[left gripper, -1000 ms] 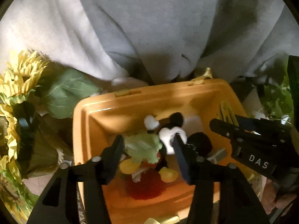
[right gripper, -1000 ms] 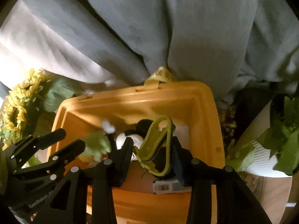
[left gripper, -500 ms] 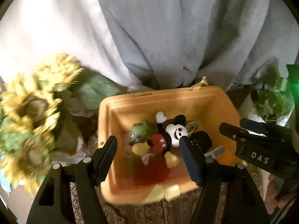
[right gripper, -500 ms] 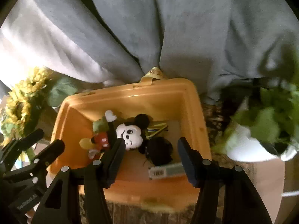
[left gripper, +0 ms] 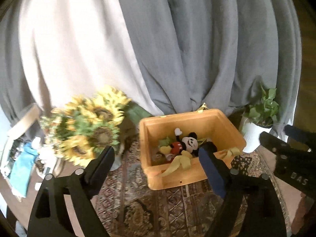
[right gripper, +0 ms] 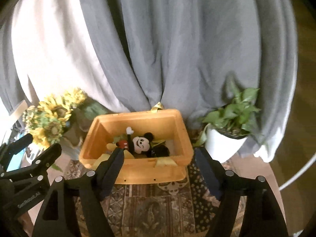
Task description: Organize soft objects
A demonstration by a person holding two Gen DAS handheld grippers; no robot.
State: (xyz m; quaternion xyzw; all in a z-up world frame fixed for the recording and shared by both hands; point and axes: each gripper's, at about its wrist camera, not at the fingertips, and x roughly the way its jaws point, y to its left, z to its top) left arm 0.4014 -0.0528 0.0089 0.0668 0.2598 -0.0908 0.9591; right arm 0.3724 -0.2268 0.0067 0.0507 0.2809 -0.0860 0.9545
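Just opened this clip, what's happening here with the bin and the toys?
A person holds a two-finger gripper in each hand above a patterned rug. Both the left gripper and the right gripper are open and hold nothing. In front of them an orange plastic bin sits on the rug, holding a black, red and white Mickey Mouse plush on its back, plus a green soft item and a dark soft item. Yellow ribbon drapes over the near rim.

The sunflowers [left gripper: 88, 126] are blurred; the black toy [right gripper: 161, 151] lies half hidden.
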